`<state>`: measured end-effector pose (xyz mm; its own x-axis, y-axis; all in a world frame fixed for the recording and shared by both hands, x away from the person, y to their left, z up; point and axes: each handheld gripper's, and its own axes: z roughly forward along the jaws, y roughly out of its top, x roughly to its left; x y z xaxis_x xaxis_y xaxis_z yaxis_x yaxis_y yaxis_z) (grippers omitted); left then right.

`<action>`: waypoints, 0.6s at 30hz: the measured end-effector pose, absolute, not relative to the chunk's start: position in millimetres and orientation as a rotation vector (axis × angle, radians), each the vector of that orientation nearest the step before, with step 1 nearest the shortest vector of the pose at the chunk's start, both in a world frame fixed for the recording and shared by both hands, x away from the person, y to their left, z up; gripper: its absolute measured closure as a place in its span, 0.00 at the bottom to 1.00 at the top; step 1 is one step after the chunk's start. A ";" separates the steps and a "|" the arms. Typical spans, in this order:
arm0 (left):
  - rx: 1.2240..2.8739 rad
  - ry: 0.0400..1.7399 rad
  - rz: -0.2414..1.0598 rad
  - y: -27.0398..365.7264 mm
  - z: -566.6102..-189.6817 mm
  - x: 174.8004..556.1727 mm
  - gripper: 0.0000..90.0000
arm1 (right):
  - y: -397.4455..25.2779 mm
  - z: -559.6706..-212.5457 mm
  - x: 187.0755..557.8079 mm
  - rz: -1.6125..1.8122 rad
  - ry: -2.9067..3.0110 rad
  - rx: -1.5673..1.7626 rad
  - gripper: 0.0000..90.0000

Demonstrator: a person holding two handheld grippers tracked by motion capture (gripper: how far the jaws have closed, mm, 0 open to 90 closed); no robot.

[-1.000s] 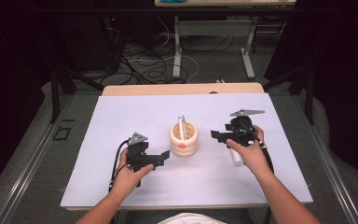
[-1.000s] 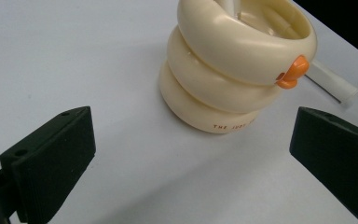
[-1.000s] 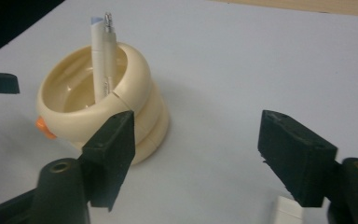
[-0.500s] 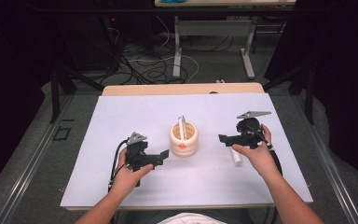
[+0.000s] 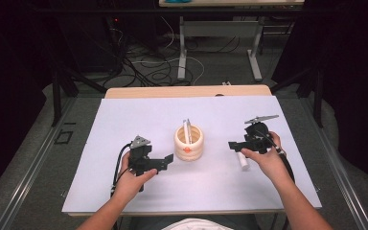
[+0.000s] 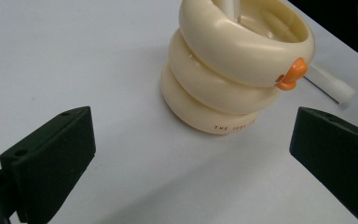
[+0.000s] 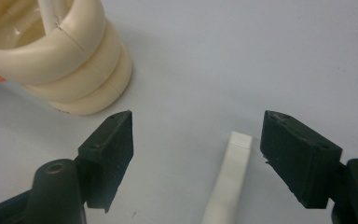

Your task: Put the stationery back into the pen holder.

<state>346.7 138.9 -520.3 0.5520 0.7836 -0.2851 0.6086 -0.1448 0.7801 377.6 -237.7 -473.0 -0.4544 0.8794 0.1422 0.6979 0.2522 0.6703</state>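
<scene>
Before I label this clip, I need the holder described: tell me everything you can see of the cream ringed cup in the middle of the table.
The cream cup looks like glossy plastic, shaped as three stacked bulging rings with an open top. A small orange nub juts from its upper ring, and small reddish lettering runs along the bottom ring. It stands upright on the white table and a white stick leans inside it. Neither pair of tongs touches it.
</scene>
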 end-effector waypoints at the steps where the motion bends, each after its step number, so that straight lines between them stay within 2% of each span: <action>1: 1.845 1.143 0.232 139.0 -520.4 346.7 0.00 | -238.4 -474.4 377.7 0.989 2.257 1.477 0.29; 4: 1.843 1.144 0.231 139.2 -520.5 346.8 0.00 | -241.3 -478.5 378.4 0.971 2.274 1.513 0.34; 11: 1.855 1.139 0.235 139.7 -521.3 347.0 0.00 | -248.1 -489.6 381.3 0.907 2.260 1.669 0.35; 18: 1.854 1.140 0.228 139.0 -521.6 346.7 0.00 | -252.7 -499.3 383.7 0.842 2.292 1.766 0.43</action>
